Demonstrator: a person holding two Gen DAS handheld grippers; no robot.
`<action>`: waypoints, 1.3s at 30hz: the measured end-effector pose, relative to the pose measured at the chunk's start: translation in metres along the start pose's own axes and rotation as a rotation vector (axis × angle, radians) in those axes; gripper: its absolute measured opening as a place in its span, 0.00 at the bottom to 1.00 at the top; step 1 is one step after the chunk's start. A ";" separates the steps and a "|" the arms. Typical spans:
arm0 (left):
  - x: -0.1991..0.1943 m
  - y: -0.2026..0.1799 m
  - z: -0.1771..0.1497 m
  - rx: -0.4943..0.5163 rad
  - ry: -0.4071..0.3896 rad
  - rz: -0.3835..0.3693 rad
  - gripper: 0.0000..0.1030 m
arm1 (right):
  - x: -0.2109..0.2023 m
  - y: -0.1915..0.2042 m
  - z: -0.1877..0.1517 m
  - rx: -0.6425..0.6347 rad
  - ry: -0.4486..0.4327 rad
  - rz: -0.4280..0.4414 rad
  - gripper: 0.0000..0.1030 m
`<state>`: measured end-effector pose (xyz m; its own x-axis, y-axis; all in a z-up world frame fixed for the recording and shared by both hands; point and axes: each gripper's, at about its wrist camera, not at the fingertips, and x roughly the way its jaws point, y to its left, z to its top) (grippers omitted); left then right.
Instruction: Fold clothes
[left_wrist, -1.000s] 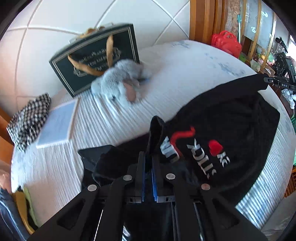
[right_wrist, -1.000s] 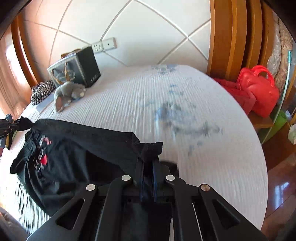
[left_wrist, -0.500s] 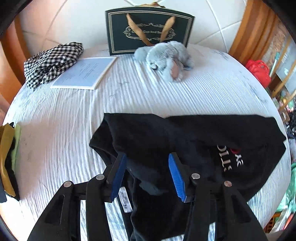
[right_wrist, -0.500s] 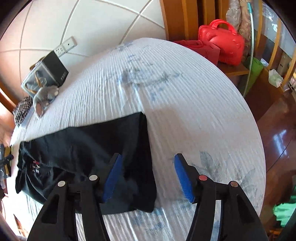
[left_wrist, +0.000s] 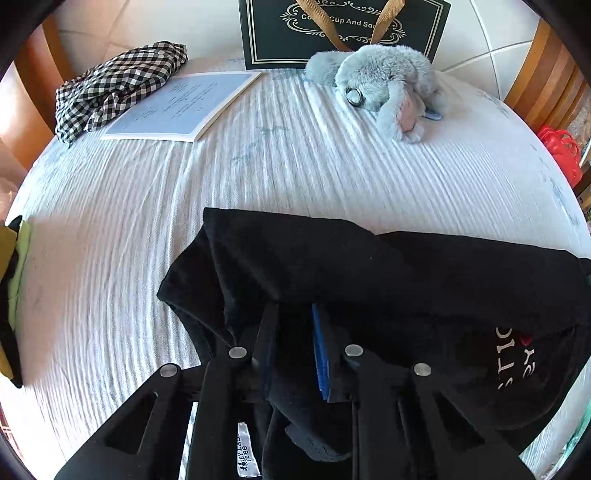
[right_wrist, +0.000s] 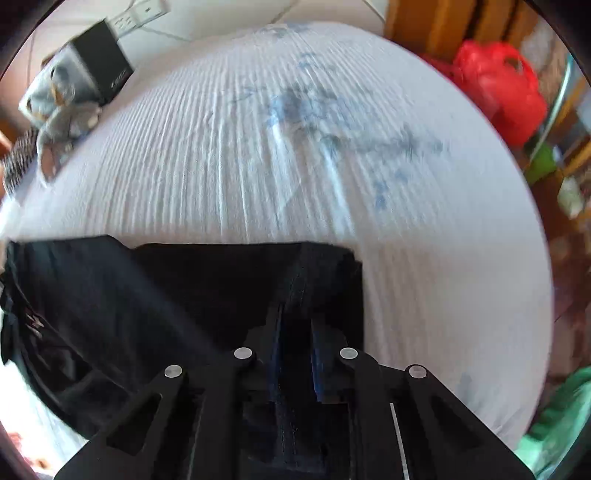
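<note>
Bedspread (left_wrist: 295, 177), white and ribbed, is carrying everything. A black T-shirt (left_wrist: 369, 266) is lying across its near part, long axis running left to right, collar end with the white label (left_wrist: 243, 452) sitting at the left gripper (left_wrist: 291, 343), hem end at the right gripper (right_wrist: 295, 339). Both grippers' fingers are standing slightly apart with black cloth bunching between them; whether they are pinching it I cannot tell. Beyond are resting a dark gift bag (left_wrist: 343, 33), a grey plush toy (left_wrist: 384, 81), a checked cloth (left_wrist: 114, 85) and a booklet (left_wrist: 184, 105).
</note>
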<state>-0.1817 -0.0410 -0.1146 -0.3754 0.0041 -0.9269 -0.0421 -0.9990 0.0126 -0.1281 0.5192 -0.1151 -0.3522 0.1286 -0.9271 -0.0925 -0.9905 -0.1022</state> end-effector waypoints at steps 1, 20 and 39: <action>0.001 0.000 0.000 0.002 -0.005 0.014 0.16 | -0.003 0.008 0.004 -0.071 -0.038 -0.100 0.09; -0.074 0.031 -0.065 0.037 -0.064 -0.048 0.33 | -0.061 -0.032 -0.139 0.051 0.002 0.070 0.88; -0.044 0.031 -0.109 0.037 0.052 -0.022 0.35 | -0.063 -0.042 -0.145 -0.041 -0.019 -0.238 0.09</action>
<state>-0.0657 -0.0774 -0.1143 -0.3253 0.0228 -0.9453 -0.0844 -0.9964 0.0050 0.0334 0.5458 -0.1049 -0.3424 0.3595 -0.8680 -0.1375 -0.9331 -0.3322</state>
